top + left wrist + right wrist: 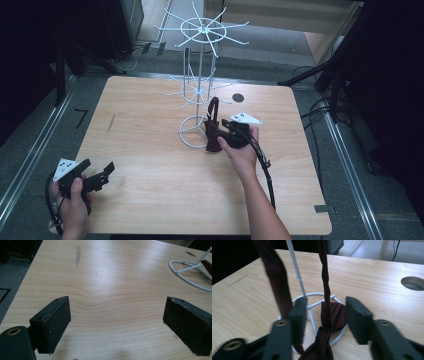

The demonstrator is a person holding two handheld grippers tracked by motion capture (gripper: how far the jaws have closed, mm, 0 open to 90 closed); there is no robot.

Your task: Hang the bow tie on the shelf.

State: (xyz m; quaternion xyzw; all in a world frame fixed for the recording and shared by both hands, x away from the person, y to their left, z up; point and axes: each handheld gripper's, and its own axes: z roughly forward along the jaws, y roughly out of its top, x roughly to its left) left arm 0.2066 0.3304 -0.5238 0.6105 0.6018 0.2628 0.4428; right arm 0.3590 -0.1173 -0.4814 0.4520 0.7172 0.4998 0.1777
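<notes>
A dark red strap with a bow-shaped piece (213, 127) hangs from a lower arm of the white wire rack (200, 30) down to its ring base (338, 336). My right gripper (216, 132) is level with it, held in a hand from the right. In the right gripper view its jaws stand apart on either side of the twisted strap (326, 285), and the pads do not press on it. A wider band (275, 277) hangs by the left pad (298, 317). At the table's front left corner my left gripper (102, 172) is open, with bare wood between its pads (53, 325).
The rack's ring base (190, 277) stands mid-table, with its pole (295, 272) rising from it. A round hole (238, 97) lies in the wooden table (150, 190) behind the rack. Black stands and cables crowd the floor at the right.
</notes>
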